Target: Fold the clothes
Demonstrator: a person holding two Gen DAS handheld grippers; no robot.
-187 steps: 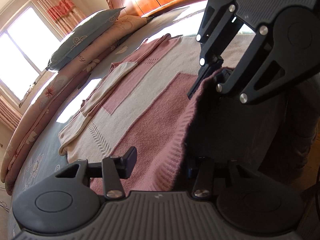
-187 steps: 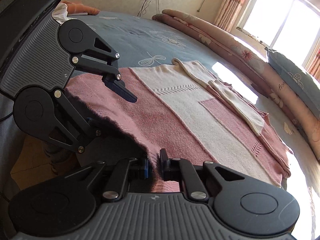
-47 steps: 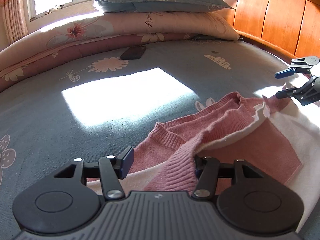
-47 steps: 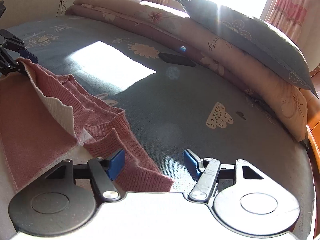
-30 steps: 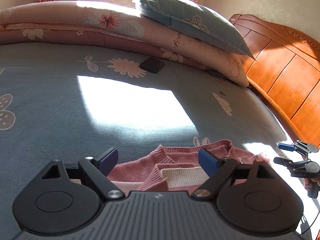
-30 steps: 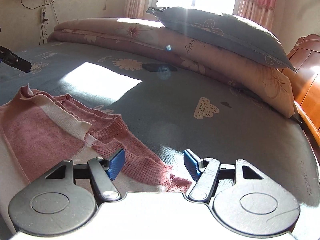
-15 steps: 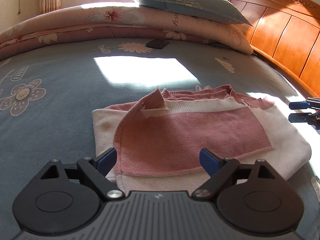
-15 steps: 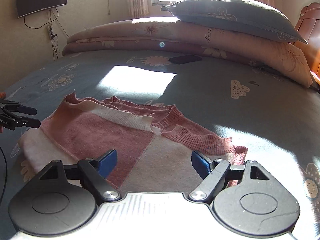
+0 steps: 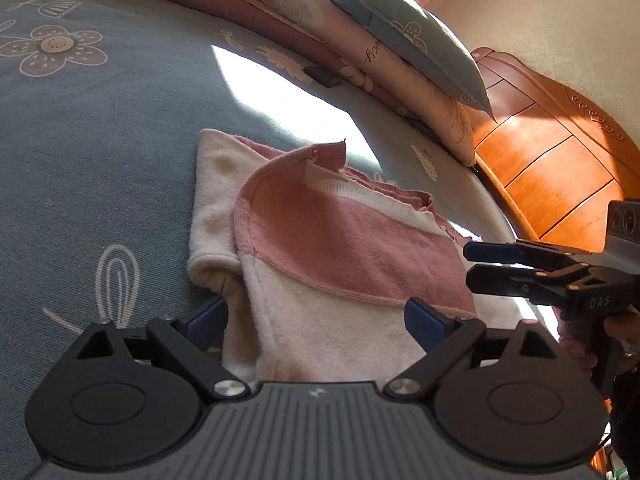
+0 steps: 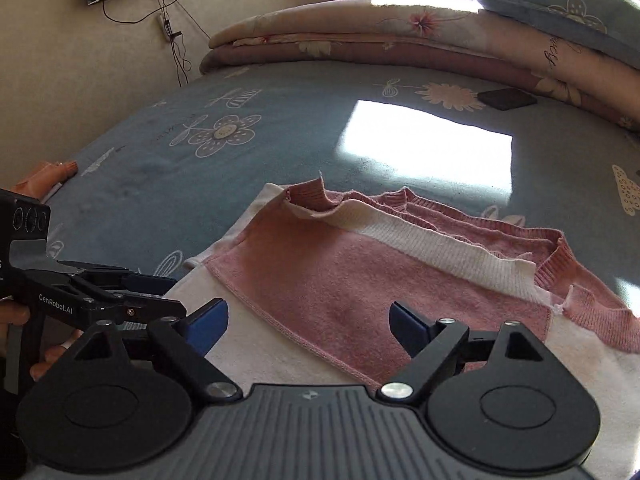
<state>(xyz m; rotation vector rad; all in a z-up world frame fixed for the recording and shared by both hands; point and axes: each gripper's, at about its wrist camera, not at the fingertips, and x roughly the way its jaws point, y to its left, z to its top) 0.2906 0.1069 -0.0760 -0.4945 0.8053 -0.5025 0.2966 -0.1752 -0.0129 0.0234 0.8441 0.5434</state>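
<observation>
1 folded pink-and-cream sweater point(image 10: 360, 280) lay mid-frame on the blue flowered bed point(image 10: 200, 168), with 1 dark flat object point(image 10: 507, 99) at upper right beside the rolled quilt point(image 10: 360, 48) and 1 pillow point(image 10: 560, 4). Both the left gripper point(image 9: 316, 316) and the right gripper point(image 10: 308, 320) had fingers wide and opening above the sweater, gripping nothing.

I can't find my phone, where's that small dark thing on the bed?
The small dark object lies flat on the blue bedspread, right of the sunlit patch in the right wrist view, against the rolled floral quilt.
</observation>
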